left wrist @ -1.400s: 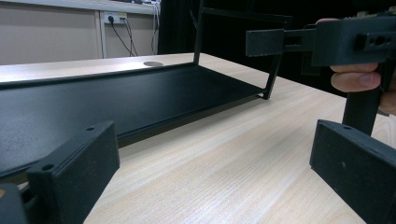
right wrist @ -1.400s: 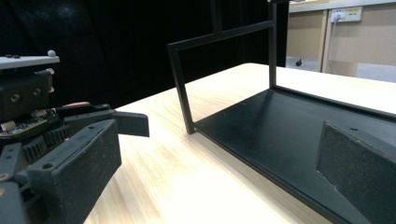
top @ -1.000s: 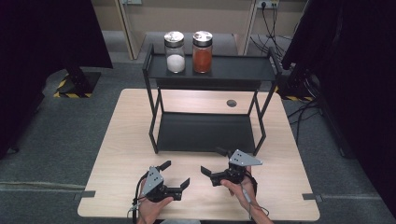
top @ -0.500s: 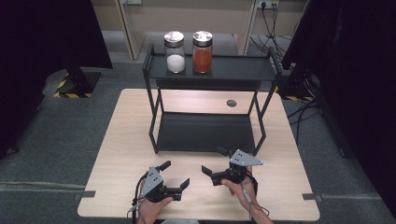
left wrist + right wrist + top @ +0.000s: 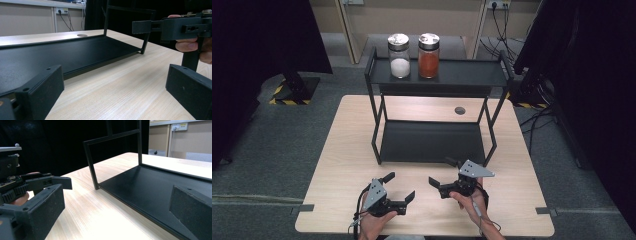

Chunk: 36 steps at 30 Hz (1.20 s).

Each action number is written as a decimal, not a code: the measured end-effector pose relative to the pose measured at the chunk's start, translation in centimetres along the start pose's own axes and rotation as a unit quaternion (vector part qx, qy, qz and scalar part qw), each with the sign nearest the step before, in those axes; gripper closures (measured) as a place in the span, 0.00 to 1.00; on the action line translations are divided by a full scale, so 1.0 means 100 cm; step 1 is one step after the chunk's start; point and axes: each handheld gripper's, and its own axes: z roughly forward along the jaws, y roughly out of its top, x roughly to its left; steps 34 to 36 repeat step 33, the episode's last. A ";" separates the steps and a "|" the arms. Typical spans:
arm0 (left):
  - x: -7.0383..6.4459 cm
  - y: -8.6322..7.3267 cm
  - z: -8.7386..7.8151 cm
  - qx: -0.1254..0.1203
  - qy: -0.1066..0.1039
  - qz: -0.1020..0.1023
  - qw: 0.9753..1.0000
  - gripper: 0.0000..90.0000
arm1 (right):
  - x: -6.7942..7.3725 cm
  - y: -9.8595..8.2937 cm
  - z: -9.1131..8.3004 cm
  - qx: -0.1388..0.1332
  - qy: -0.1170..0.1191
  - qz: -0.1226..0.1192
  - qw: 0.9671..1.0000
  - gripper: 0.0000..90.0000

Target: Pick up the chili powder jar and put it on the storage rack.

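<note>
Both claws parked low at near tabletop (image 5: 337, 165) edge, facing each other: left claw (image 5: 401, 187) and right claw (image 5: 439, 171) jaws spread, empty. Nearest thing: black two-tier rack (image 5: 432, 141) just beyond; white-powder jar (image 5: 399, 55) and red-powder jar (image 5: 429, 55) on top shelf, well apart from claws. Likely staging before reach.

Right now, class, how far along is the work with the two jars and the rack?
Nothing looks done: the white jar and red jar stand on the rack's top shelf, untouched. In hand: nothing; the left gripper and right gripper sit open over the table, near the person. Reaching and handling the jars remains.
</note>
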 end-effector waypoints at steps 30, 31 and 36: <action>0.000 0.000 0.000 -0.001 0.001 0.001 1.000 0.01 | -0.001 -0.001 0.000 0.000 -0.003 0.003 1.000 0.01; 0.000 0.000 0.000 -0.001 0.001 0.000 1.000 0.01 | -0.001 -0.002 0.000 0.000 -0.003 0.003 1.000 0.01; 0.000 0.000 0.000 -0.001 0.001 0.000 1.000 0.01 | -0.001 -0.002 0.000 0.000 -0.004 0.004 1.000 0.01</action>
